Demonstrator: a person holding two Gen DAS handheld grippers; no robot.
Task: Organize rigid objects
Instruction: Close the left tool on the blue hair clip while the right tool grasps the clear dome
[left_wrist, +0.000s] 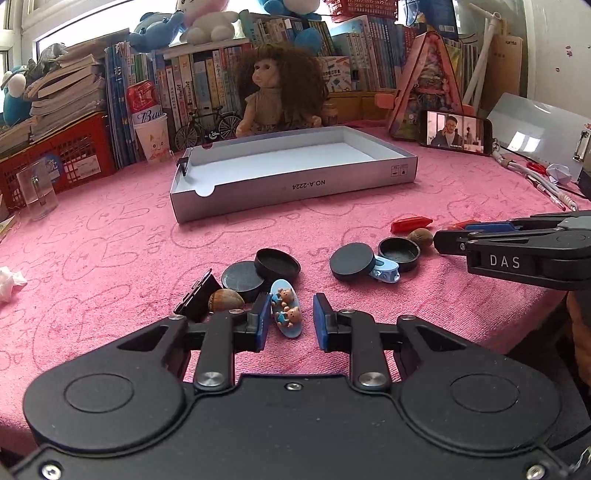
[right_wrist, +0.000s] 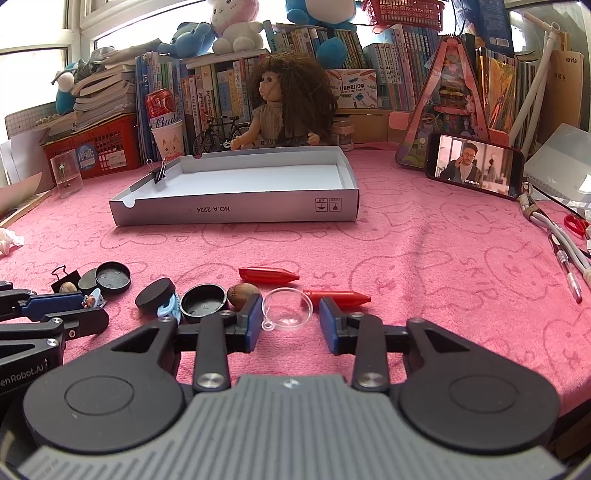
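My left gripper (left_wrist: 287, 320) is open around a light-blue bear hair clip (left_wrist: 286, 312) that lies on the pink cloth. Beside it lie a black binder clip (left_wrist: 197, 298), a walnut (left_wrist: 225, 299) and two black caps (left_wrist: 277, 264). My right gripper (right_wrist: 288, 315) is open around a clear plastic half-shell (right_wrist: 287, 308). Near it lie two red clips (right_wrist: 267, 275), a walnut (right_wrist: 242, 293), black caps (right_wrist: 203, 301) and a blue clip (right_wrist: 169, 308). The grey shallow box (left_wrist: 295, 184) stands further back with a binder clip (left_wrist: 182, 164) on its left wall.
A phone (right_wrist: 474, 166) playing video stands at the right. Pens and cables (right_wrist: 565, 254) lie at the far right. A clear cup (left_wrist: 37, 188), a red basket (left_wrist: 70, 155), books, a doll (left_wrist: 280, 92) and a toy bicycle line the back. A crumpled tissue (left_wrist: 9, 282) lies left.
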